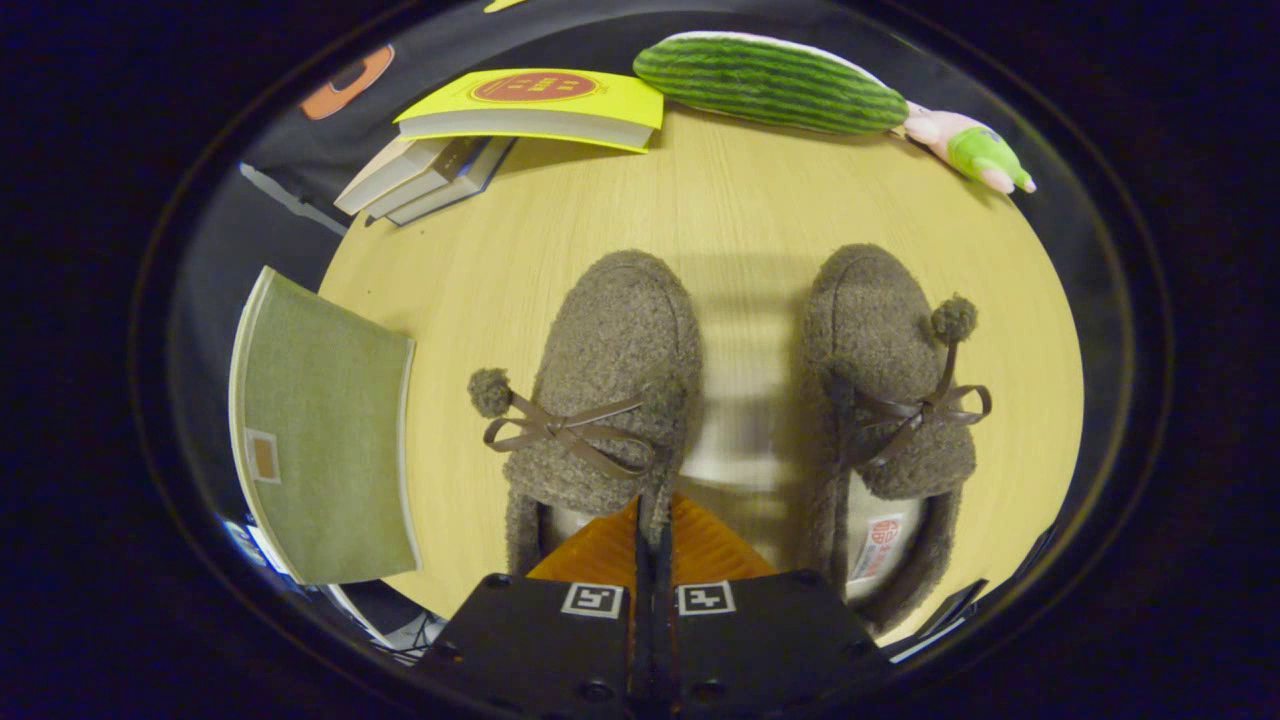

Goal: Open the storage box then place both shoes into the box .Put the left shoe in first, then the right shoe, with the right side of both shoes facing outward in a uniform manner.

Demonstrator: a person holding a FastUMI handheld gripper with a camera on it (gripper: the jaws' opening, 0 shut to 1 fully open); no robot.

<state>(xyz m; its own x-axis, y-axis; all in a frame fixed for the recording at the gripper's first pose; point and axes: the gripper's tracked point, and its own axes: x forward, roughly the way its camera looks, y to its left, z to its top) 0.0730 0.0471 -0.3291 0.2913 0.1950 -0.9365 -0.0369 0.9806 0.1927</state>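
Observation:
Two brown fleecy slippers with bow laces and pom-poms lie side by side on a round wooden table (760,200), toes pointing away from me. The left shoe (610,370) is just ahead of my gripper (650,520). The fingers are closed together on the inner side of its heel collar, one finger inside the opening and one outside. The right shoe (885,380) lies apart to the right of the fingers, its pale insole showing. Striped shadows fall on the table between the two shoes.
A green-covered book (320,440) lies at the table's left edge. Beyond the shoes sits a stack of books topped by a yellow one (540,105). A watermelon-striped plush (770,80) and a pink-and-green soft toy (975,150) lie at the far edge.

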